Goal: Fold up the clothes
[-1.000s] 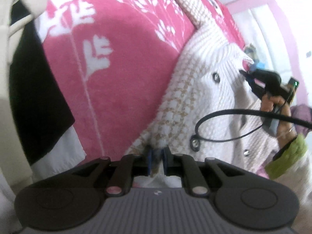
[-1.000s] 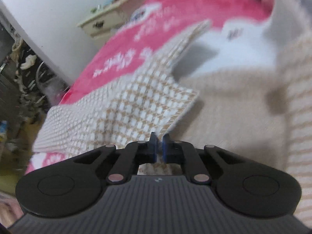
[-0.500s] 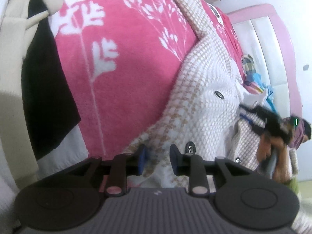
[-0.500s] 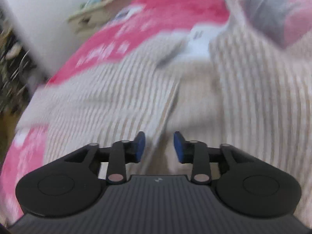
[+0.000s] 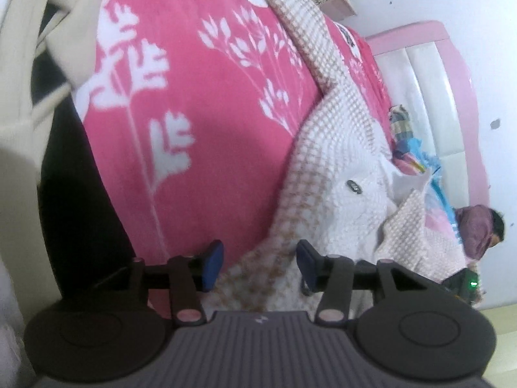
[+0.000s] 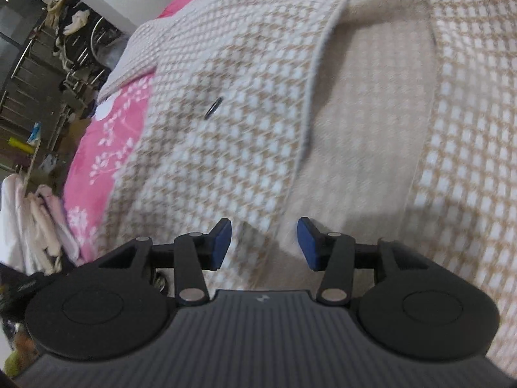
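Checked cardigan (image 5: 336, 161) is spread on the pink bed cover (image 5: 200, 103), centre right of frame. Left gripper (image 5: 258, 266) is opening over its hem; right gripper (image 6: 263, 242) stands apart, empty, above the front placket. Release step judged; a fresh edge must be grasped next

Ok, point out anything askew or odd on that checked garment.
The checked garment lies unevenly on the pink blanket: its front panel edge runs crooked, baring the plain lining, and one corner is flipped up. No damage or spill shows.
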Demonstrator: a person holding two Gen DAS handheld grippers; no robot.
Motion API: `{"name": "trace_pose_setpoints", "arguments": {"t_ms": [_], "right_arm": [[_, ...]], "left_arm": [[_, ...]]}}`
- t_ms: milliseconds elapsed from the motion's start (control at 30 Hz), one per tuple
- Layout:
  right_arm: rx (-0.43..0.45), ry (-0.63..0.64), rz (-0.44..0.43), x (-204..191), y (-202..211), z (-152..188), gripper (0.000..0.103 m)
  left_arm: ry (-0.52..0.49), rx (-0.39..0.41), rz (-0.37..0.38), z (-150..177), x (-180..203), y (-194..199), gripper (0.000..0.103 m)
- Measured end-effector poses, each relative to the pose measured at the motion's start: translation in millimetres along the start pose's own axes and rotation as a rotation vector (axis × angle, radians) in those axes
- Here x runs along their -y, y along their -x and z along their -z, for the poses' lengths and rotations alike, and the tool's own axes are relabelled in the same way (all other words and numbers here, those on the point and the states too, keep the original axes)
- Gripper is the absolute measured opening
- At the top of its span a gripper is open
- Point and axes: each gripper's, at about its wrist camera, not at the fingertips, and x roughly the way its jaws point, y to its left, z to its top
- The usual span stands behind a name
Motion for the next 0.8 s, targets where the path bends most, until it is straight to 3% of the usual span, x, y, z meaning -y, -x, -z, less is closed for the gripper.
{"name": "trace_pose_setpoints", "arguments": {"t_ms": [133,300,367,400,433,467,667,800], "right_arm": [[-0.07,0.009,0.029,-11,-1,15,0.04],[-0.153,-0.032,-0.017,-20,-11,45,0.039],[-0.15,-0.061,-0.036,-22,-16,52,0.034],[-0.148,-0.074,-0.042,-23,-17,55,0.022],[-0.141,-0.079,-0.027,-27,-20,56,0.009],[-0.119,-0.078,-0.001,-30,-18,58,0.005],[0.048,0.0,0.149,-50,31,54,0.003],[0.061,-0.039,0.19,-39,34,56,0.003]], "left_arm": [[-0.058,-0.018,0.001,3,2,-9,0.044],[-0.058,-0.04,0.053,1,-3,-11,0.042],[-0.065,-0.055,0.071,1,-3,-13,0.042],[-0.067,-0.061,0.078,1,-3,-13,0.042],[-0.068,-0.067,0.083,0,-4,-13,0.042],[-0.07,-0.073,0.089,0,-4,-12,0.042],[-0.097,-0.131,0.089,-3,-6,-18,0.043],[-0.111,-0.14,0.084,0,-7,-16,0.043]]}}
